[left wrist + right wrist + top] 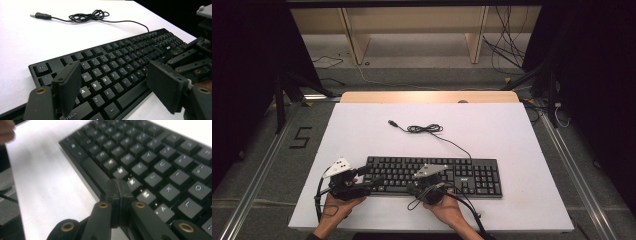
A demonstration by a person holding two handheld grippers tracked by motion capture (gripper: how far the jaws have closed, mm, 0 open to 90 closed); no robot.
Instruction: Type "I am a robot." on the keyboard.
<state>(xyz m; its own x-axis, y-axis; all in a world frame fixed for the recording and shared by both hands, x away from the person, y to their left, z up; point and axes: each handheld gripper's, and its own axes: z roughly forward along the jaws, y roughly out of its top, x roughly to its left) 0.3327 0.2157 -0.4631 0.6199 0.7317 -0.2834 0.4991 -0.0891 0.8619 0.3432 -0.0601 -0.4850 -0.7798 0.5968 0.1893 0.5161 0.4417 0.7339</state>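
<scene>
Lying lengthwise across the white table point(362, 130), the black plastic keyboard point(472, 175) sits right ahead of both tools — the right gripper point(119, 187), clenched empty, hovers nearest its lower letter keys, the left gripper point(113, 87) gaping wide over its left end.

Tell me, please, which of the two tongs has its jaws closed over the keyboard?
The right tongs: their jaws are pressed together above the keyboard's front rows, while the left tongs stand wide open.

Left tool point(113, 85) jaws apart; right tool point(119, 188) jaws together.
</scene>
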